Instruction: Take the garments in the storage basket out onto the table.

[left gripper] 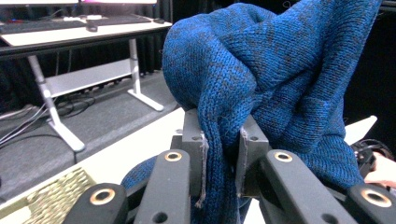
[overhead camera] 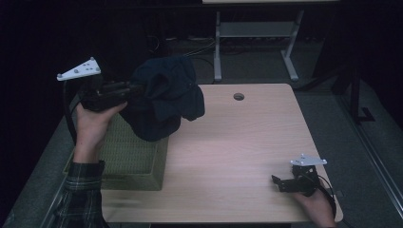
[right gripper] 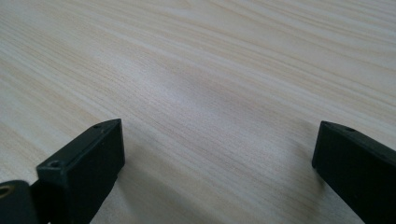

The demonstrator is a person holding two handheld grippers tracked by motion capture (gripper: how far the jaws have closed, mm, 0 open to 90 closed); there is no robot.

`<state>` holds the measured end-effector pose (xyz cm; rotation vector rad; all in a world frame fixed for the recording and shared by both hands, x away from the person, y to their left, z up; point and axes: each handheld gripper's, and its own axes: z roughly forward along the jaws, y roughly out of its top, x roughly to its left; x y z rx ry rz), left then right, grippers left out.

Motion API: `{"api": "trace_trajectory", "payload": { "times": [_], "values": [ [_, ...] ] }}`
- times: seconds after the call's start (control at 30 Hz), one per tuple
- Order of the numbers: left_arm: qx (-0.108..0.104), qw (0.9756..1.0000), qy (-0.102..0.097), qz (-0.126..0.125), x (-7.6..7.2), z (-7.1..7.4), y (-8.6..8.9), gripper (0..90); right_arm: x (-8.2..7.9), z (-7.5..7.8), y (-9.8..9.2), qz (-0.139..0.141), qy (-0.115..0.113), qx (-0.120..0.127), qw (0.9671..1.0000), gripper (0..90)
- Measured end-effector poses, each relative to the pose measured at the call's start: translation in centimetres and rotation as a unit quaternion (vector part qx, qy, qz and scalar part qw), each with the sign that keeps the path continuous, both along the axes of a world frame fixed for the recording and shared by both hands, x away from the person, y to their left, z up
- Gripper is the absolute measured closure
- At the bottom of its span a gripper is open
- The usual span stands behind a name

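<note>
My left tongs (left gripper: 223,154) pinch a fold of the soft, floppy blue sweater (overhead camera: 166,97), upper left; right tongs (right gripper: 217,154) gape empty.

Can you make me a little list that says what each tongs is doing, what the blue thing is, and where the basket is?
Left tongs: shut on the blue knitted garment, held up in the air
Blue knitted garment: bunched, hanging above the basket
Basket: green woven, at the table's left edge
Right tongs: open, nothing between them, low over the wooden table
</note>
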<state>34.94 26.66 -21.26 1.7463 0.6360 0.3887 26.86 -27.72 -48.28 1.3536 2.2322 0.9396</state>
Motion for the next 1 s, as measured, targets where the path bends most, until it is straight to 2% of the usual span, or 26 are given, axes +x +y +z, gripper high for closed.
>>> {"api": "trace_trajectory", "payload": {
  "times": [0.5,1.0],
  "values": [
    [-0.001,0.9993,0.003,-0.036,0.6,-0.2,-3.9,77.0,0.0,0.0,0.0,0.000,0.000,0.000,1.0000,2.0],
    [-0.005,0.9965,0.035,-0.076,0.9,-2.7,-8.9,77.0,0.0,0.0,0.0,0.004,-0.001,0.000,1.0000,2.0]
  ]
}}
